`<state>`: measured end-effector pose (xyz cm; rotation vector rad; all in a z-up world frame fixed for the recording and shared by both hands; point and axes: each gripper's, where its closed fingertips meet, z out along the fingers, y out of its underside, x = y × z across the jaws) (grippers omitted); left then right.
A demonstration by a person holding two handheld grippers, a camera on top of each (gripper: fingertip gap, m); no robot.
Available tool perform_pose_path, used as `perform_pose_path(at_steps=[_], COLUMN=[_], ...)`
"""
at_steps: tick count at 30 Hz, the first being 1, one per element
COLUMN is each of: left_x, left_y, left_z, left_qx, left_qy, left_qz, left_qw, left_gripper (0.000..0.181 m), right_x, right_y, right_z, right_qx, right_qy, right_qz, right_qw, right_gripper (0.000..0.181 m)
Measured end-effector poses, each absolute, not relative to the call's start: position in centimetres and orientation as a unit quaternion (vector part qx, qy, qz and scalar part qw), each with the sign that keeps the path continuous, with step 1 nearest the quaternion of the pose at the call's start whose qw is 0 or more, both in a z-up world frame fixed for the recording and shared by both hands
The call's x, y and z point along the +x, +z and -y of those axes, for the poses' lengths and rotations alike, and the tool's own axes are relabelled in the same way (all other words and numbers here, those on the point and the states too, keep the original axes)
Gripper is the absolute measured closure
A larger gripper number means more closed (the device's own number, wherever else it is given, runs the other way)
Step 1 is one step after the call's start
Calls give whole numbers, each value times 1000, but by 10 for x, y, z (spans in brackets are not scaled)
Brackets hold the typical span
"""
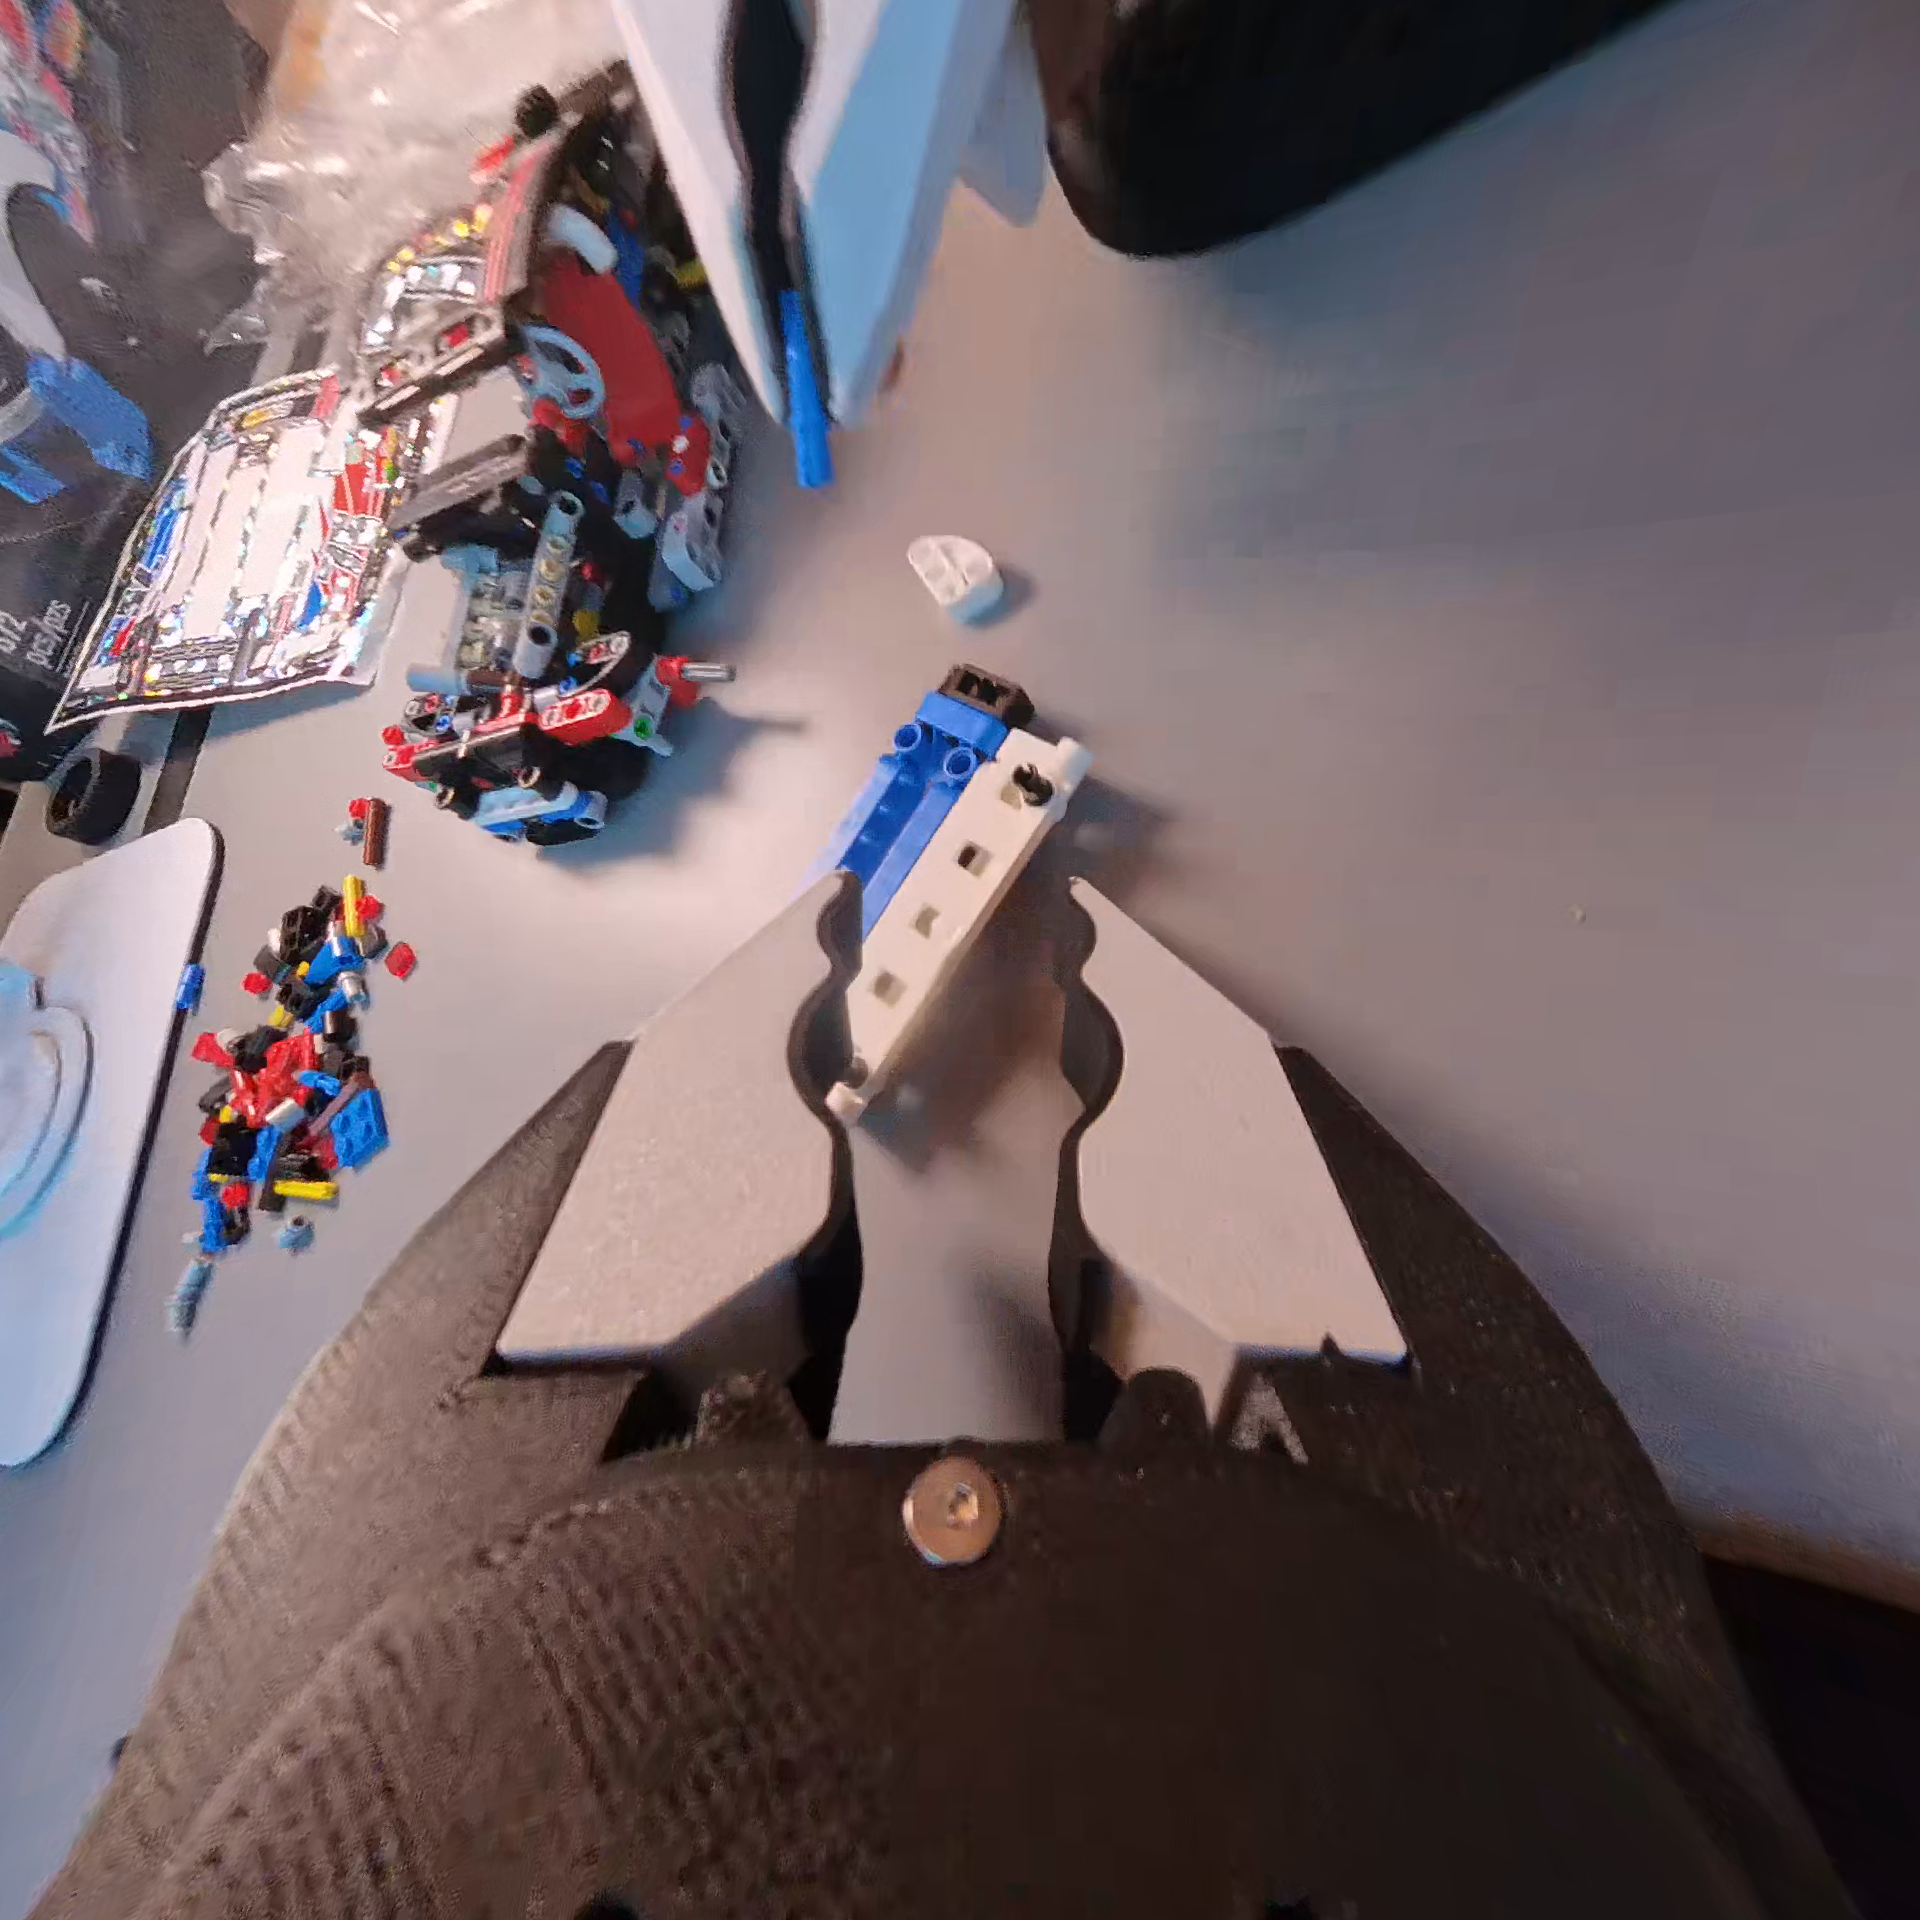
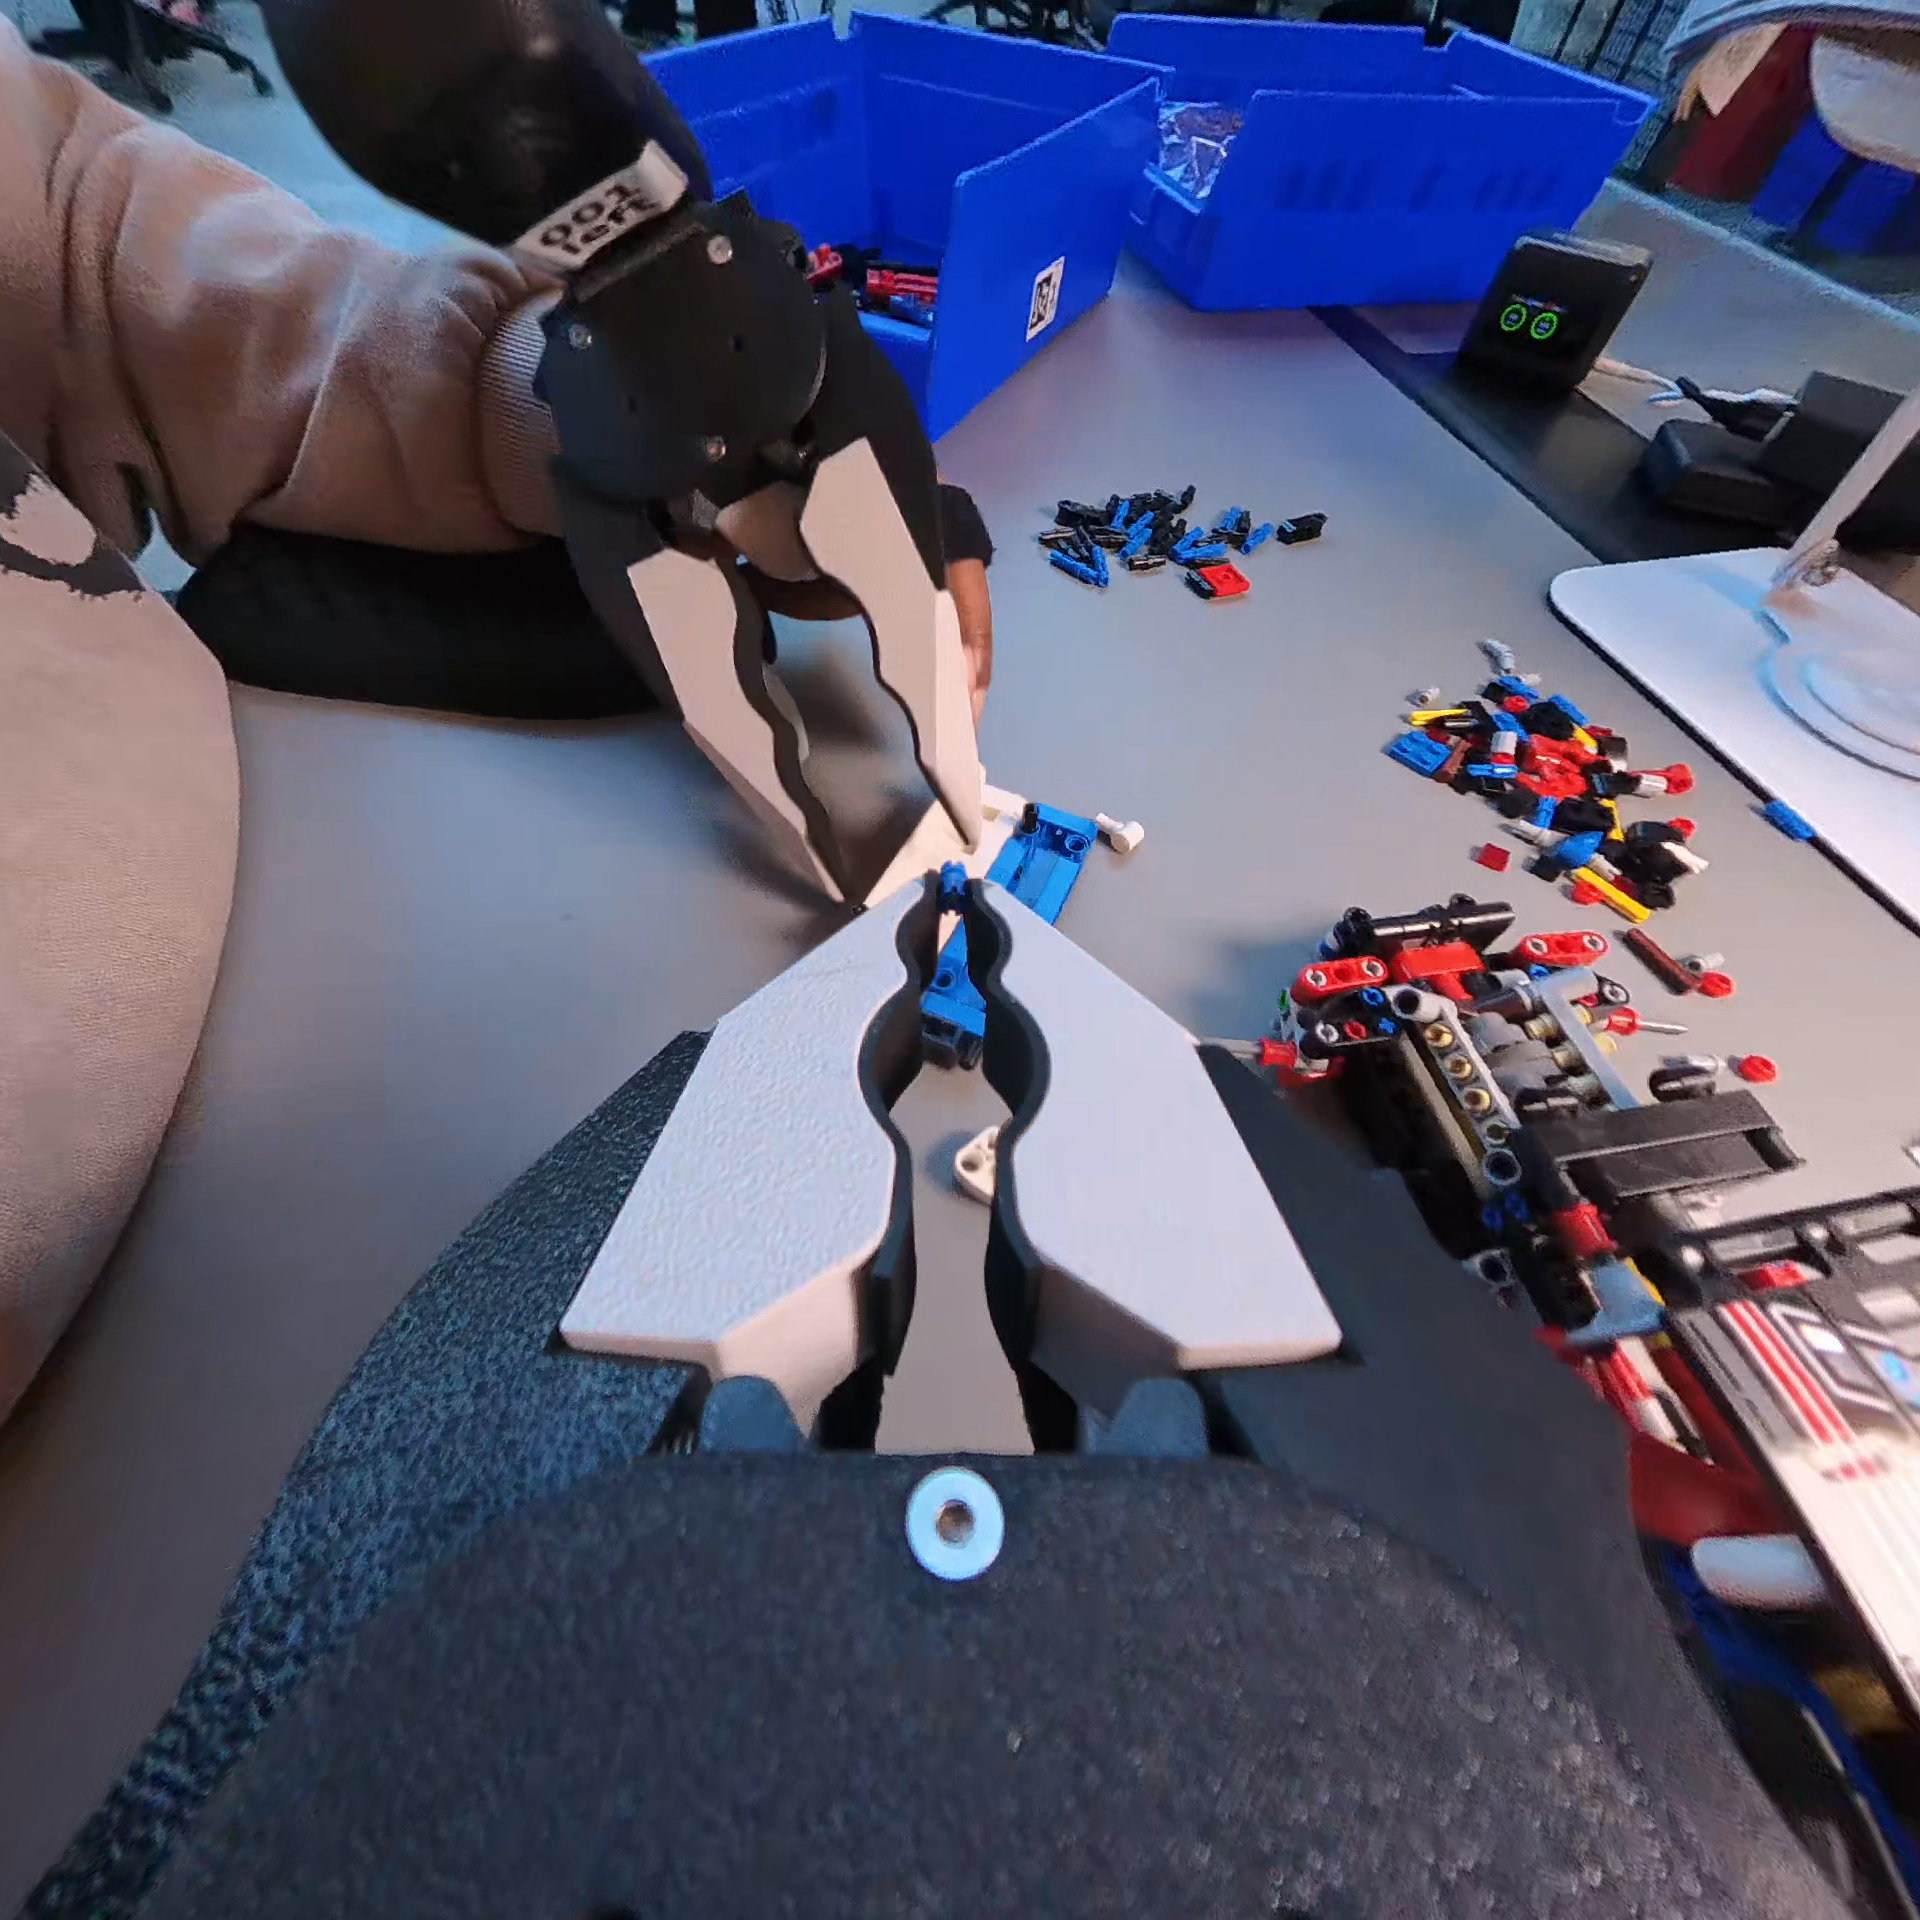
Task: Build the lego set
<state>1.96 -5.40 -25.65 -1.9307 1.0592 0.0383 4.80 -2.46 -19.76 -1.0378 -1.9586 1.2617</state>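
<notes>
A white and blue sub-assembly (image 1: 940, 873) lies on the grey table, with a black piece at its far end. My left gripper (image 1: 961, 894) is open and straddles its near end; the white beam rests against the left finger. It is also in the right wrist view (image 2: 906, 868), tips down at the sub-assembly (image 2: 1049, 852). My right gripper (image 2: 951, 883) is shut on a small blue pin (image 2: 949, 881) just above the sub-assembly's blue part. In the left wrist view the right gripper (image 1: 821, 416) comes in from the top with the blue pin (image 1: 808, 416) sticking out of its tips.
A small white piece (image 1: 956, 582) lies beside the sub-assembly. The part-built car (image 2: 1507, 1091), a mixed pile of loose pieces (image 2: 1548, 779) and a pile of black and blue pins (image 2: 1153, 540) lie to the right. Blue bins (image 2: 1351, 177) stand at the back. A sticker sheet (image 1: 239, 540) and a white stand base (image 1: 94, 1091) lie to the left. About 7 centimeters separates my right fingertips from the small white piece (image 1: 956, 582). The right camera catches it too, in the right wrist view (image 2: 986, 1144).
</notes>
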Motion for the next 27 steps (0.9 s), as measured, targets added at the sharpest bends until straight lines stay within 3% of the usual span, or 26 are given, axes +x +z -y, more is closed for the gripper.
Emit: perform_pose_path(at_steps=[9,17,27], left_x=[21,42,47], left_y=[-269,-207,-200], left_z=[39,43,51], left_qx=[-746,-741,-736], left_qy=[109,-143,-168], left_qz=[-531,-362,-353], left_qw=[386,546,553], left_gripper=[180,181,181], right_x=[50,55,58], right_y=[-199,-178,-179], right_z=[24,29,34], right_qx=[-392,-371,-369], right_qy=[493,538,534], right_qz=[723,695,706], right_qw=[286,300,282], right_gripper=[179,179,179])
